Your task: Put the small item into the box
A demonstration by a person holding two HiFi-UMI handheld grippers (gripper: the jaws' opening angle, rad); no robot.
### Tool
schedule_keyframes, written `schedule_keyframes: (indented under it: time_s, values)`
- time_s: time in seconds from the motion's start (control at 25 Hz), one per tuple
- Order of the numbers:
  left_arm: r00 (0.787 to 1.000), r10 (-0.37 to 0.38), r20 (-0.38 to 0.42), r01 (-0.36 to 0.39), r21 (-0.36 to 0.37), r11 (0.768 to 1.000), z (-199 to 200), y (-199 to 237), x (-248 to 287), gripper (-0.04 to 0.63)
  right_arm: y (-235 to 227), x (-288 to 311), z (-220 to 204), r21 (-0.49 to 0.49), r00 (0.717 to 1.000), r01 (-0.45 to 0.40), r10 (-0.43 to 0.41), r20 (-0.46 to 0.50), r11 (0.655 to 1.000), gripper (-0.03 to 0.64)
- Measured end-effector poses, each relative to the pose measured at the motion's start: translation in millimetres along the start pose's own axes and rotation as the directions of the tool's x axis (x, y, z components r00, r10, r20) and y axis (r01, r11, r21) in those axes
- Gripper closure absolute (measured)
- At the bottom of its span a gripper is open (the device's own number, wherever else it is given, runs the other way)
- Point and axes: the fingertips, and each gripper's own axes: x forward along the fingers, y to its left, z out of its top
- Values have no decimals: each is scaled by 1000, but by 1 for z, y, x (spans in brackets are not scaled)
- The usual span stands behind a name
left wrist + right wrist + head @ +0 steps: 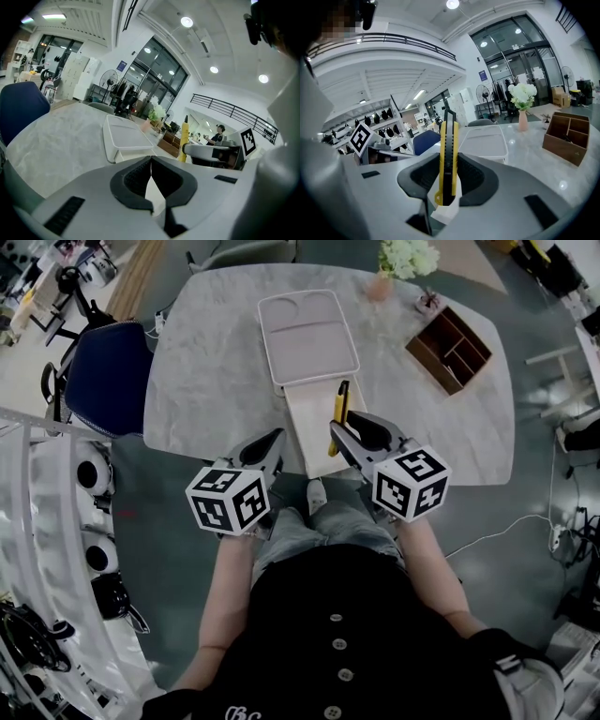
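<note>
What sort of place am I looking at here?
Probably a big open studio or lab hall rather than a home: a railed mezzanine, tall glass doors, and a marble table beside an office chair.

Box [309, 427] on table [206, 381] centre; knife [340, 409] over its near end; organizer [448, 350] right; vase [380, 284] behind; chair [108, 376] left of table.

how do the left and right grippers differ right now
The right gripper grips a yellow knife; the left gripper holds nothing. The left gripper's jaws meet; the right gripper's are parted by the knife. Both hover at the table edge, facing the box.
</note>
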Motion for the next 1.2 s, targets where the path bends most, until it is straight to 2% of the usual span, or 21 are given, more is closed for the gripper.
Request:
schedule_keyframes:
  time_s: [0.72, 0.96, 1.2]
  values:
    - [998, 37, 47, -38, 19, 999, 39, 1, 37, 577, -42, 21, 33, -29, 999, -42, 42, 25, 999, 497]
    - [997, 40, 62, -40, 4, 999, 41, -5, 46, 577, -40, 17, 21, -51, 996, -83, 82, -22, 995, 497]
    - [999, 20, 49, -20, -2, 1000, 34, -11, 58, 577, -45, 18, 6, -74, 995, -85, 80, -62, 994, 497]
